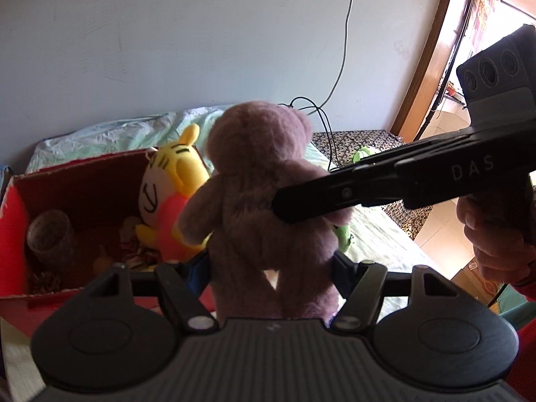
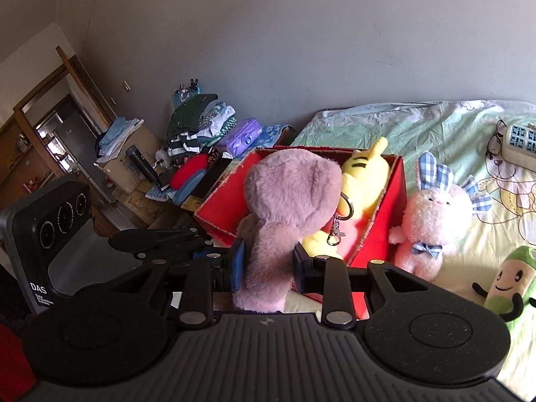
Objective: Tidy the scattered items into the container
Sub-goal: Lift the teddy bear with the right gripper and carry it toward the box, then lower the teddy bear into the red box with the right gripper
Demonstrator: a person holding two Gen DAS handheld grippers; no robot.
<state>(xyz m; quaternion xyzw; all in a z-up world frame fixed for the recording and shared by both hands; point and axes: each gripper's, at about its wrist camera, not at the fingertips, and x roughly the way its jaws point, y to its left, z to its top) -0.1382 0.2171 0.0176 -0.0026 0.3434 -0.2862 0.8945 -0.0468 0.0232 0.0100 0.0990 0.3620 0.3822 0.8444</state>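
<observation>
— Two grippers on one toy? How do the jaws stand?
— Both are clamped on the purple plush bear [image 1: 264, 201]. The left gripper [image 1: 271, 268] has its jaws set wide around the bear's hips and legs; the right gripper [image 2: 266, 263] pinches a narrower limb between its blue pads [image 2: 238, 261].
— And past the jaws?
— Just beyond the bear sits the red cardboard box [image 2: 385, 221], open at the top, with a yellow tiger plush [image 2: 365, 181] inside; a metal keyring clasp [image 2: 336, 231] hangs before it.
— Anything right of the right jaws?
— A pink bunny plush [image 2: 432, 224] against the box wall, nearer a green plush [image 2: 506, 284], all on the bedsheet [image 2: 402, 127]
</observation>
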